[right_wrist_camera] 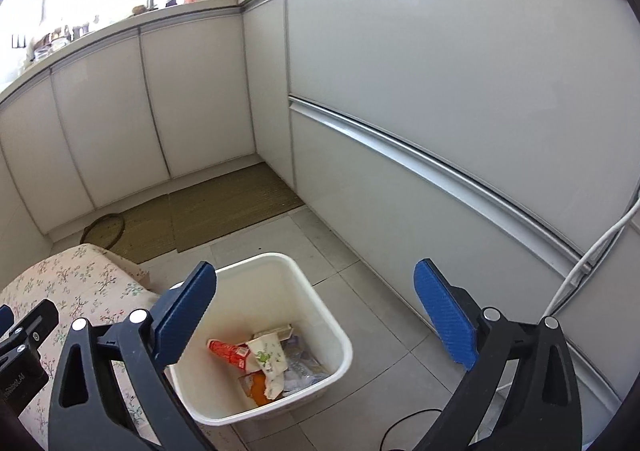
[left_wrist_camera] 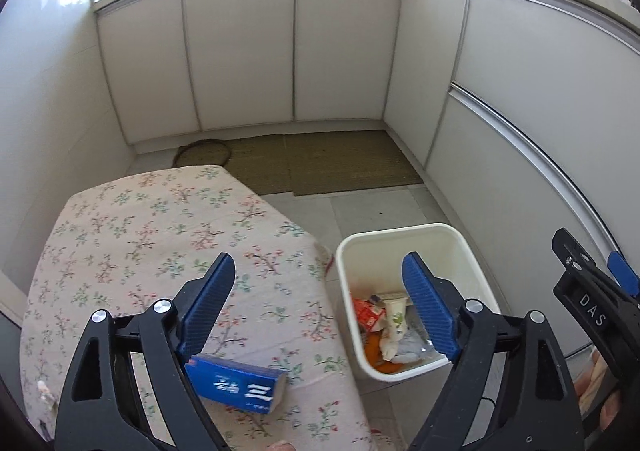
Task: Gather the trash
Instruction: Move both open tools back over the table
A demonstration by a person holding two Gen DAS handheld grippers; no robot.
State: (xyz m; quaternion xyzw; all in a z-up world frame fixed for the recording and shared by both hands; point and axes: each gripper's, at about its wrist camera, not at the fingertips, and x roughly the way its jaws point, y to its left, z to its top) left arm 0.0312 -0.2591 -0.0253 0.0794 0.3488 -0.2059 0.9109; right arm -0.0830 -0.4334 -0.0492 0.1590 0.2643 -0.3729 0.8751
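Note:
A blue carton with white characters (left_wrist_camera: 236, 385) lies on its side on the floral-cloth table (left_wrist_camera: 132, 235), near the table's front right edge. My left gripper (left_wrist_camera: 320, 303) is open and empty above it; the carton lies just below the left finger. A white bin (left_wrist_camera: 416, 243) stands on the floor right of the table and holds several wrappers, a red packet and something orange. In the right wrist view the bin (right_wrist_camera: 320, 303) sits below my right gripper (right_wrist_camera: 316, 315), which is open and empty. The right gripper also shows at the left wrist view's right edge (left_wrist_camera: 592, 291).
White kitchen cabinets (left_wrist_camera: 240, 51) wrap around the back and right. A brown mat (left_wrist_camera: 340, 163) lies on the tiled floor before them, with a dark hoop (left_wrist_camera: 204, 151) at its left end. A white cable (right_wrist_camera: 592, 255) hangs at right; a black cord (right_wrist_camera: 404, 427) lies on the floor.

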